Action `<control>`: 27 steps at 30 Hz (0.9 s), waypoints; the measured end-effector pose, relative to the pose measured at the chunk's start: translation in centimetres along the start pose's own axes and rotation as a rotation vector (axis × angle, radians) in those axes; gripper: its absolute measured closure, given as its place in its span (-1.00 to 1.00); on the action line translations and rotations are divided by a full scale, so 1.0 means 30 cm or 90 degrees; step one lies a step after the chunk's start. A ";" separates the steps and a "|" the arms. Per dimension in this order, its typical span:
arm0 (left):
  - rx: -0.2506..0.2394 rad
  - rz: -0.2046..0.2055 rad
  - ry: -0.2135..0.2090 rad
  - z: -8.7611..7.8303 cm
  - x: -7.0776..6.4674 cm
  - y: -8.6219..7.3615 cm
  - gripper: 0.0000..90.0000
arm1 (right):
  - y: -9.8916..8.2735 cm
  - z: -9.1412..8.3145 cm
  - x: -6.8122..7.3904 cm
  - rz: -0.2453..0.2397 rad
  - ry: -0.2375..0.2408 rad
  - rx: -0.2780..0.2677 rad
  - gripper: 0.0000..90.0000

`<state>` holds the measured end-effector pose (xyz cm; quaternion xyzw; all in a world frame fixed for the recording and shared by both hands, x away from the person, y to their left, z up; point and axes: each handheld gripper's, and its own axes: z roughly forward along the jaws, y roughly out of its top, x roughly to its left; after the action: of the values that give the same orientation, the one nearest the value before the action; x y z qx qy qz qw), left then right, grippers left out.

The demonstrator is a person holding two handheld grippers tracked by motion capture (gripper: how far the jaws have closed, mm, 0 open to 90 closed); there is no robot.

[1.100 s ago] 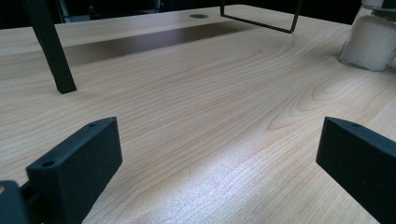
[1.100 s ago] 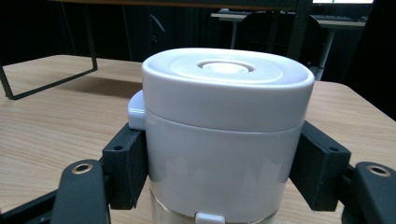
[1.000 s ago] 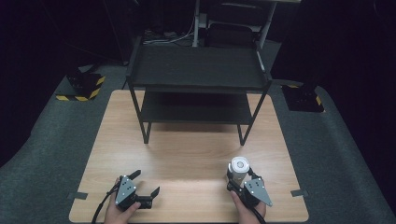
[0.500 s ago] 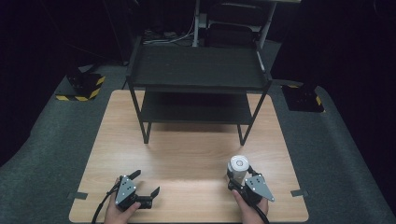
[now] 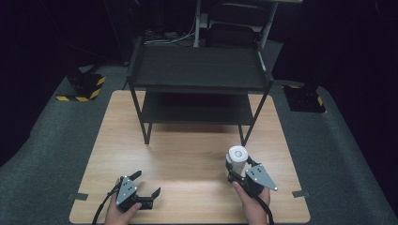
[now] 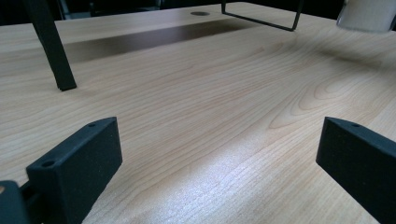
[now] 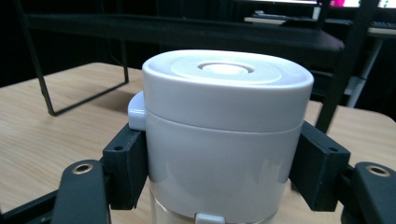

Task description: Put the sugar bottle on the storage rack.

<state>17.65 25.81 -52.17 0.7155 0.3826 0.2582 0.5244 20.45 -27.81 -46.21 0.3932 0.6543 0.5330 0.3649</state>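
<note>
High view first: my left gripper [image 5: 145,185] sits low at the near left edge of the wooden table [image 5: 187,154], jaws spread wide with nothing but bare wood between them — the left gripper view confirms it. Behind, mid-table, stands the black two-tier shelf rack [image 5: 197,70]. To the right, my right gripper [image 5: 238,167] is clamped on the white lidded container [image 5: 236,157] — upright, pads pressing its sides just under the lid, near the rack's right front leg.

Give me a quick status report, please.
Right gripper shut on white container. Left gripper open, empty. Black shelf rack ahead, nothing between.
</note>
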 end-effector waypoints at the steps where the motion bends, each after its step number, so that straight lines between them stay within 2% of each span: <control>1: 0.001 0.001 0.000 0.000 0.000 0.001 -0.99 | 0.024 0.010 -0.003 0.003 0.007 -0.004 -0.32; 7: 0.005 -0.003 0.003 0.002 -0.002 0.004 -0.99 | 0.085 0.032 -0.008 0.003 0.019 -0.013 -0.32; 12: 0.006 0.001 0.003 0.003 -0.004 0.006 -0.99 | 0.168 0.065 -0.021 0.018 0.032 -0.019 -0.32; 13: 0.006 0.001 0.003 0.003 -0.004 0.006 -0.99 | 0.168 0.065 -0.021 0.018 0.032 -0.019 -0.32; 16: 0.007 0.001 0.003 0.003 -0.003 0.006 -0.99 | 0.220 0.085 -0.019 0.004 0.030 -0.028 -0.32; 22: 0.007 0.001 0.001 0.002 -0.001 0.006 -0.99 | 0.285 0.114 -0.026 0.006 0.034 -0.034 -0.32; 24: 0.007 0.001 0.001 0.002 -0.001 0.006 -0.99 | 0.320 0.132 -0.034 0.023 0.039 -0.039 -0.32; 27: 0.006 0.001 -0.001 0.002 0.001 0.006 -0.99 | 0.352 0.153 -0.036 0.024 0.037 -0.040 -0.32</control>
<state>17.77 25.77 -52.03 0.7183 0.3830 0.2560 0.5213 26.35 -25.62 -36.50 0.3780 0.6401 0.5713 0.3480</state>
